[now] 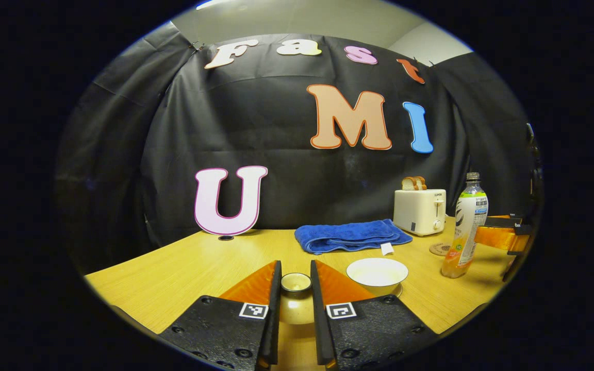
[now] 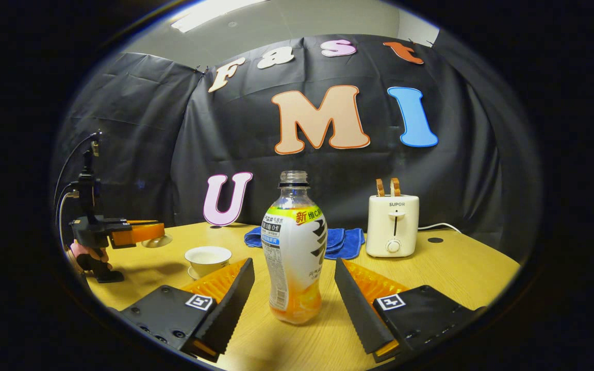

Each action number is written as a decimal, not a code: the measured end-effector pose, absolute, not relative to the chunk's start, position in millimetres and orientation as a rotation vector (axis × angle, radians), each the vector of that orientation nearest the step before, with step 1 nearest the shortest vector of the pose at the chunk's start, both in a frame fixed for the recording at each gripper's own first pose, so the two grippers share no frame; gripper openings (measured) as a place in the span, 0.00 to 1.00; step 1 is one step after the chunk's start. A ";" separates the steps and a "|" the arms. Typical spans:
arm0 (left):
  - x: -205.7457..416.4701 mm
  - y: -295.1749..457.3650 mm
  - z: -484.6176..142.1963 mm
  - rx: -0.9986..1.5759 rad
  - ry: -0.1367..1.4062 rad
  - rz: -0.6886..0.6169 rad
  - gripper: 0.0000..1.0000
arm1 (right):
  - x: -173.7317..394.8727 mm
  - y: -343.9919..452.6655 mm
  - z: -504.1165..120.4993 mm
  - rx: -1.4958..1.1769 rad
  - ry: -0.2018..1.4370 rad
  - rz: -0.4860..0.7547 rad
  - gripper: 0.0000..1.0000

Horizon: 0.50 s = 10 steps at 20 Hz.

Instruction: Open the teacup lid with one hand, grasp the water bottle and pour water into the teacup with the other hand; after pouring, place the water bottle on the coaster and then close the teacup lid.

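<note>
The left gripper (image 1: pixel 296 288) holds the teacup lid (image 1: pixel 296 282) between closed fingers, beside the open teacup (image 1: pixel 377 273). The right gripper (image 2: pixel 294 291) (fingers spread) flanks the water bottle (image 2: pixel 294 247) standing near the worktop's (image 2: pixel 462 268) front edge.

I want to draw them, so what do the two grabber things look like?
The left gripper and right gripper each have two wedge-shaped fingers carrying square black-and-white code tags and small bolts. The right one's inner edges are saw-toothed. Thin cables loop above the left gripper.
</note>
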<state>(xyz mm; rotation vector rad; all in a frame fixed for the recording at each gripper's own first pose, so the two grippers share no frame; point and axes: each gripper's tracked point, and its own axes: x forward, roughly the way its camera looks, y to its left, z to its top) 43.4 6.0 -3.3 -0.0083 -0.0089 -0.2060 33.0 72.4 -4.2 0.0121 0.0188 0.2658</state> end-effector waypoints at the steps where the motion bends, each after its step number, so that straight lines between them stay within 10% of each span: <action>1: 43.1 9.3 -3.1 -0.008 -0.010 -0.198 0.26 | 36.8 74.4 -4.6 0.012 0.020 0.267 0.98; 10: 41.1 24.3 -3.8 -0.004 -0.008 -0.162 0.26 | 66.0 85.3 -15.0 0.004 0.074 0.246 0.96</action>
